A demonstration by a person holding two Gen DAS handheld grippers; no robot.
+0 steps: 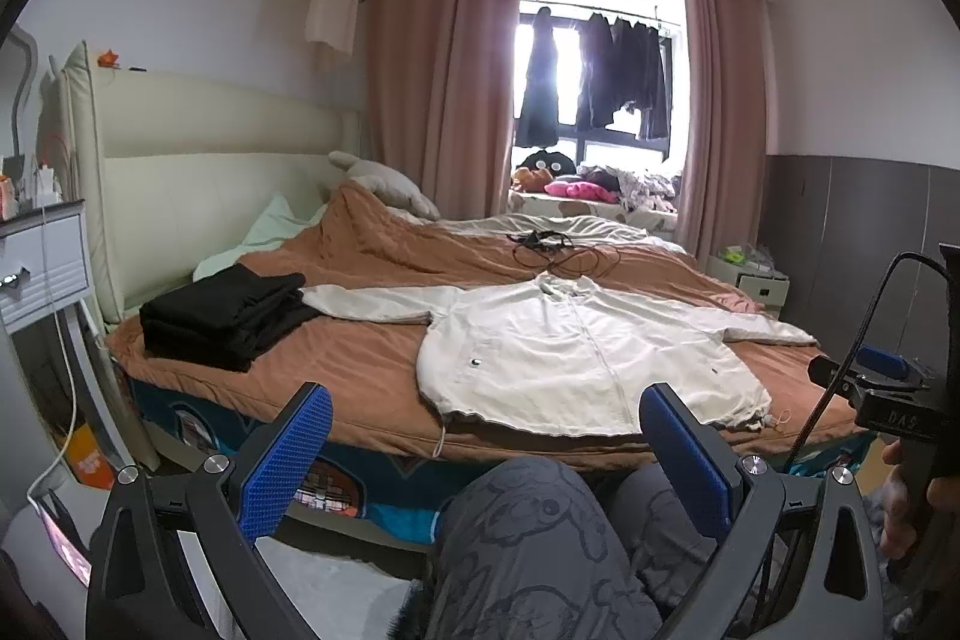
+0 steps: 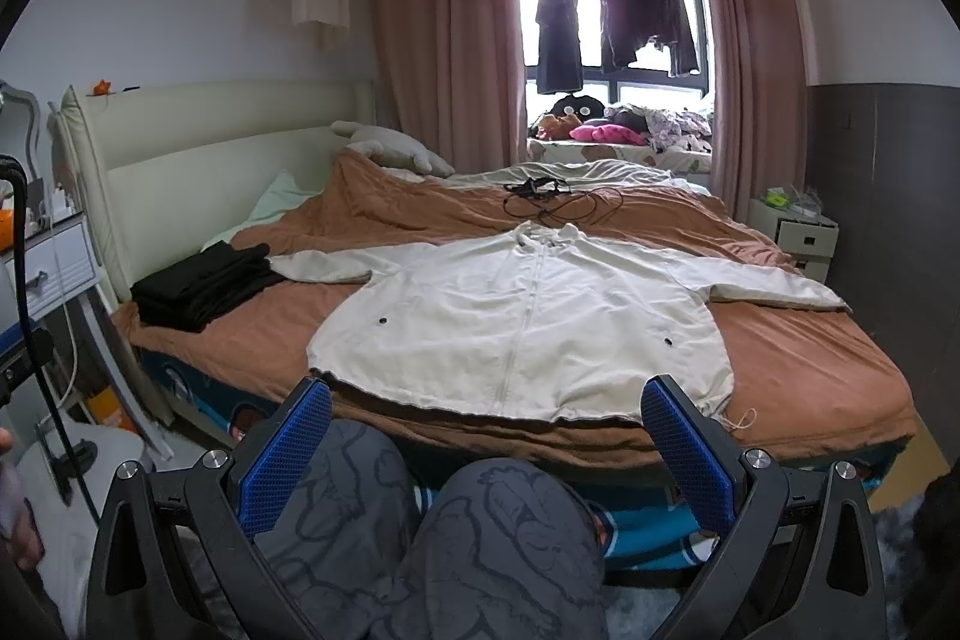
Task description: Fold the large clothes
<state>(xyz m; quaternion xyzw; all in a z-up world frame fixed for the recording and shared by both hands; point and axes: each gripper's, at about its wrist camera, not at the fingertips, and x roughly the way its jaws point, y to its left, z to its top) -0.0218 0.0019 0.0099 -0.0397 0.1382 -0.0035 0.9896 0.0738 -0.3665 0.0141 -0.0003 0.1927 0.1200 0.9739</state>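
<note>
Flat, wrinkled cream jacket [image 2: 516, 322] (zipped) on rust-brown quilted bedspread [image 2: 798, 370].

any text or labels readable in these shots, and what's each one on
"DAS" reads on the black body of the right gripper, seen from the left wrist view; the last letter is uncertain.
The orange package on the floor beside the bed carries print, too blurred to read.
The printed bed base panel shows graphics only, nothing legible.

Cream jacket [image 2: 522, 316], rust-brown blanket [image 2: 810, 358], black folded stack [image 2: 201, 289]
</note>
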